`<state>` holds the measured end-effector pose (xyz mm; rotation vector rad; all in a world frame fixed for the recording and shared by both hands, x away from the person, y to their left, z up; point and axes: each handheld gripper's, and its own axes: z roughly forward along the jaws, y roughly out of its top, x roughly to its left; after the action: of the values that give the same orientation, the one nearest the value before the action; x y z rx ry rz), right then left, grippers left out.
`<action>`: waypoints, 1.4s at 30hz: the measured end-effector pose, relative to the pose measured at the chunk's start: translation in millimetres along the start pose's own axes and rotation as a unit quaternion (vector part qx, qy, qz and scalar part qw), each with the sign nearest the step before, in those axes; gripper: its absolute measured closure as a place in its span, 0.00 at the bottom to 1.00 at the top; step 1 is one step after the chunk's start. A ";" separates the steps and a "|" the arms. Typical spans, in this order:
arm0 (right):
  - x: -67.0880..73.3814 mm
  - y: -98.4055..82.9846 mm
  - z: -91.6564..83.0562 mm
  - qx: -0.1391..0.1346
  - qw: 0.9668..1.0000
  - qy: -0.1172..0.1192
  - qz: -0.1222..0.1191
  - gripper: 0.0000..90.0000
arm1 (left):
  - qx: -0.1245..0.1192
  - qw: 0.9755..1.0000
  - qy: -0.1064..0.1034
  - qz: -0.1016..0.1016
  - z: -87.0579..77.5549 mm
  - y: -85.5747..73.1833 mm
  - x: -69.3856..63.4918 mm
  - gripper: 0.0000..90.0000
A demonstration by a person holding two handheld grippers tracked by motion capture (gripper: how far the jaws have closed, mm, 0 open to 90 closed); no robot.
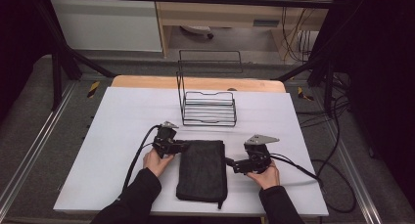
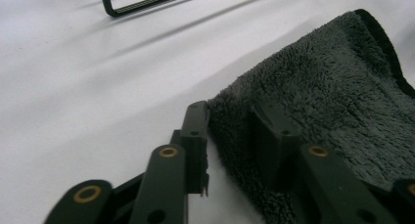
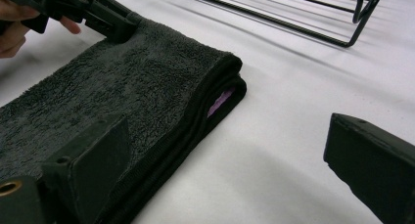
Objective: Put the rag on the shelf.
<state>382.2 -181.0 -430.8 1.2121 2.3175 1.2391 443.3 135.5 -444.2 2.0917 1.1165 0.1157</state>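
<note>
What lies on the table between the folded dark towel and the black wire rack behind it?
Nothing: in the high view a bare strip of white table separates the towel from the wire rack.

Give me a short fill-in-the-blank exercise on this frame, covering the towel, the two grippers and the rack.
1. The folded towel on the white table is dark ____ in colour.
2. The left gripper has its jaws at the towel's ____ corner, as the high view shows it.
3. The right gripper has its jaws ____, one resting on the towel and the other off it over the table.
4. Beyond the towel stands a black ____ rack.

Missing words: grey; far left; open; wire
</note>
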 end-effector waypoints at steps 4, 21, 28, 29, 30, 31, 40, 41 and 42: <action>-1.2 1.4 -0.5 0.000 1.000 -0.001 0.007 0.05 | -0.004 1.000 -0.002 -0.003 1.0 -1.2 -2.6 0.84; -10.4 17.9 23.3 0.013 0.999 -0.007 0.034 0.12 | -0.006 1.000 0.022 0.017 2.7 -3.0 -12.1 0.89; -11.0 28.3 45.4 0.018 0.999 -0.014 0.032 0.24 | -0.008 0.999 0.024 0.022 3.0 -3.7 -12.4 0.89; -10.6 29.4 49.2 0.020 0.999 -0.013 0.034 0.26 | -0.009 0.999 0.024 0.022 3.0 -4.0 -12.4 0.89; -10.3 29.8 53.2 0.019 0.999 -0.013 0.033 0.28 | -0.010 0.999 0.024 0.022 3.0 -4.2 -12.3 0.89; -10.0 29.9 56.5 0.020 0.999 -0.009 0.036 0.31 | -0.010 0.999 0.025 0.023 3.0 -4.4 -12.5 0.89; -5.4 24.5 64.0 0.045 0.998 0.005 0.033 0.53 | -0.012 0.999 0.021 0.022 2.8 -5.2 -11.4 0.89; -5.4 24.5 64.0 0.045 0.998 0.005 0.033 0.53 | -0.011 1.000 0.020 0.020 2.7 -5.1 -11.2 0.89; -4.5 23.8 63.9 0.049 0.998 0.010 0.037 0.57 | -0.012 1.000 0.020 0.018 2.9 -5.1 -11.2 0.89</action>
<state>433.4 -140.9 -451.9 1.3347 2.3930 1.1781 434.1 127.3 -446.8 2.0966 1.0956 0.1884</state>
